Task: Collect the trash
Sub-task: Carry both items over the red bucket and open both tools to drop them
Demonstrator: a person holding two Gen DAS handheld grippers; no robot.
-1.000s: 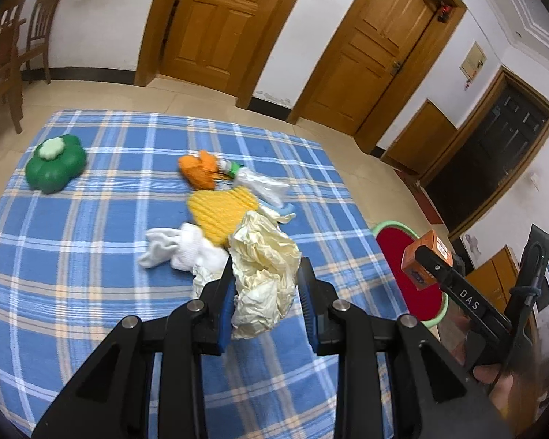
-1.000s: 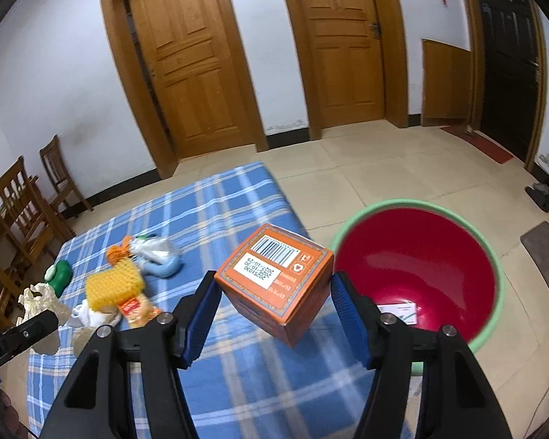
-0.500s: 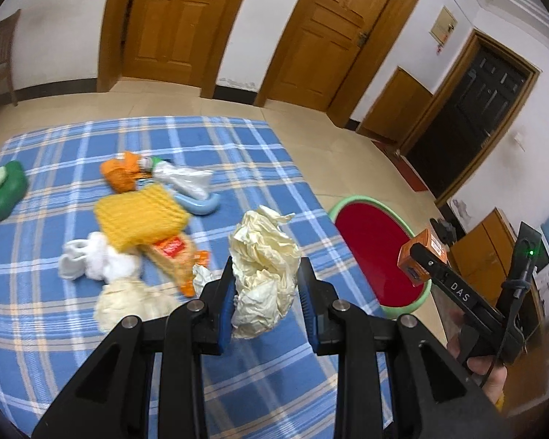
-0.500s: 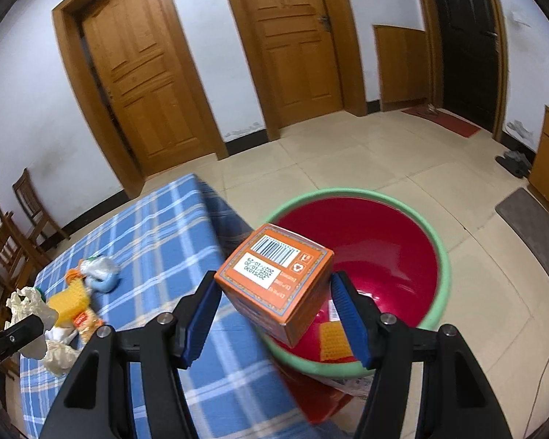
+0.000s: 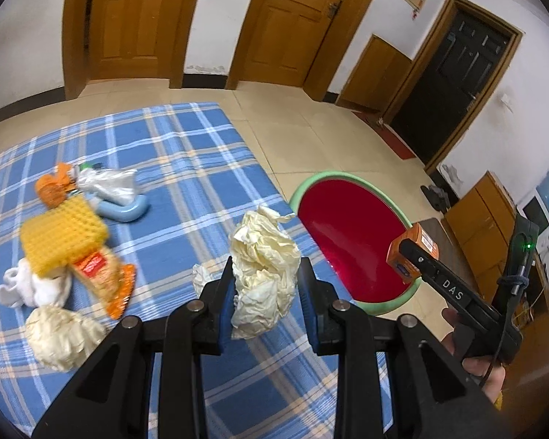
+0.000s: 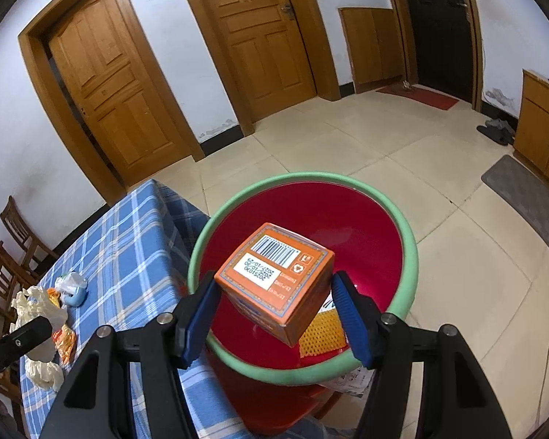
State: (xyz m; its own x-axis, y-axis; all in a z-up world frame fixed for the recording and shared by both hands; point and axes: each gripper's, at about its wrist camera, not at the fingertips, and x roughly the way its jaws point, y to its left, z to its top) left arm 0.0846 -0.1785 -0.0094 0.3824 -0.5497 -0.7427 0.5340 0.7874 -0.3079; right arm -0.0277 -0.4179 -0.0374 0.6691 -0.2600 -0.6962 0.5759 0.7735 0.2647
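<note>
Trash litters the blue plaid-covered worktop (image 5: 186, 168). Clamped between the left hand-held gripper (image 5: 266, 287) pads is a crumpled cream paper wad (image 5: 263, 267), held above the worktop's near right part. The right hand-held gripper (image 6: 274, 303) grips an orange cardboard box with a barcode label (image 6: 276, 278), tilted, over the red basin with a green rim (image 6: 408, 241) that stands right of the worktop. A yellow mesh piece (image 6: 324, 333) lies inside the basin. On the worktop's left lie a yellow dimpled sponge (image 5: 62, 236), an orange snack wrapper (image 5: 104, 278), a white crumpled tissue (image 5: 29, 287) and another cream paper wad (image 5: 62, 336).
</note>
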